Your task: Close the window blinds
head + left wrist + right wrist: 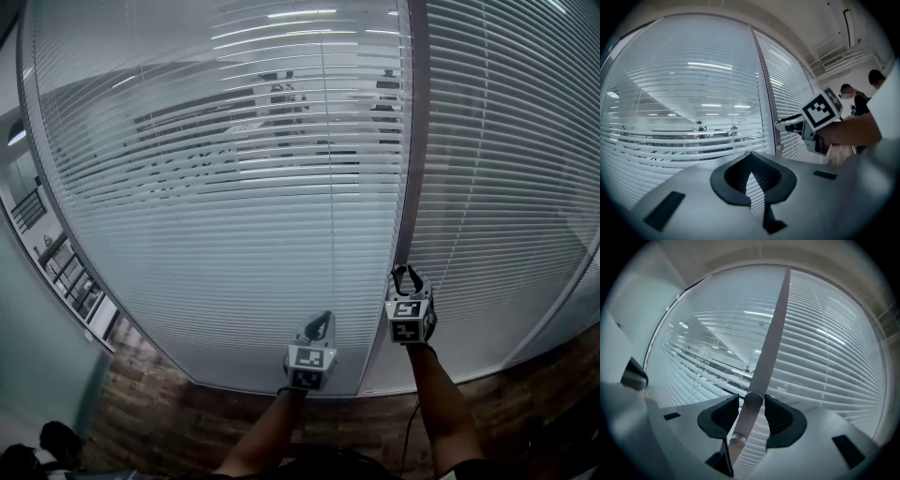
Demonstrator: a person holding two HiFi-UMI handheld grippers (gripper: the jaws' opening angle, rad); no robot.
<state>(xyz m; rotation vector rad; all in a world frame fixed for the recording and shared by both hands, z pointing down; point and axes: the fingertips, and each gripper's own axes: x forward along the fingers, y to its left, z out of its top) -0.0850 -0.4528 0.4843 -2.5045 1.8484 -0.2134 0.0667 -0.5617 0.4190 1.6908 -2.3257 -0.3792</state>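
Note:
Two slatted white blinds hang over a curved glass wall. The left blind has its slats tilted apart, so an office shows through. The right blind looks closer to shut. In the right gripper view, a pale tilt wand runs down between the jaws of my right gripper, which is open; the pads stand just off the wand's sides. The right gripper is raised at the post between the blinds. My left gripper hangs lower, in front of the left blind. My left gripper is shut and holds nothing.
A grey post divides the two blinds. Below the glass runs a brick ledge. A person stands off to the right in the left gripper view. A railing shows at the far left.

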